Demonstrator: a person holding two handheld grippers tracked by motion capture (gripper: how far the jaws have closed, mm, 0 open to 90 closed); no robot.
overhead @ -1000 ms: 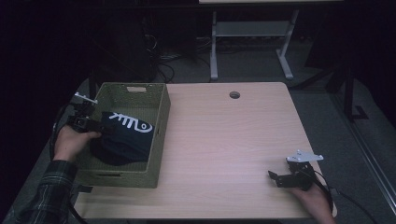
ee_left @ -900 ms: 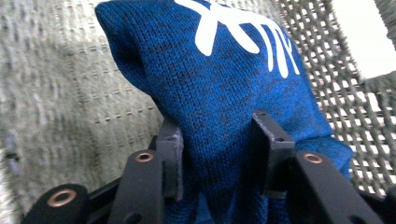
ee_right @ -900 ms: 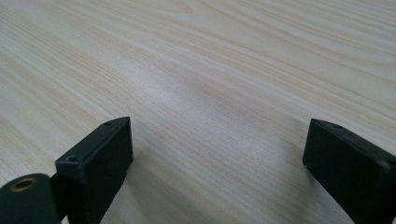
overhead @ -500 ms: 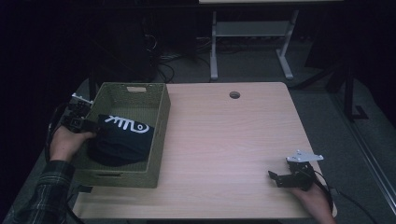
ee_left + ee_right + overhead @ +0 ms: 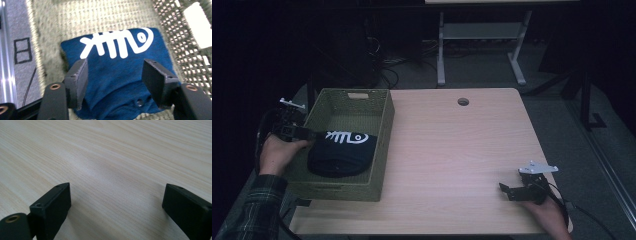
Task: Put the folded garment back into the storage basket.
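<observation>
Two claws: a person works both at a pale wooden desk (image 5: 452, 150), one at each side.
Desk: broad bare wood lies between basket and right claw; a round cable hole (image 5: 463, 101) sits near the far edge, well apart from both.
Basket: a woven green basket (image 5: 382, 145) stands at the desk's left edge, its tall walls hemming any lift to straight up.
Cloth: a dark blue cloth (image 5: 120, 75) with a white fish-bone print (image 5: 117, 43) lies folded inside the basket, against the near side.
Handling: likely light, soft and limp; it should sag, so a pinch on a thick fold looks safest.
Left claw (image 5: 115, 82): jaws spread wide, poised over the cloth, gripping nothing.
Right claw (image 5: 115, 205): jaws wide apart, empty, low over bare desk near the front right corner.
</observation>
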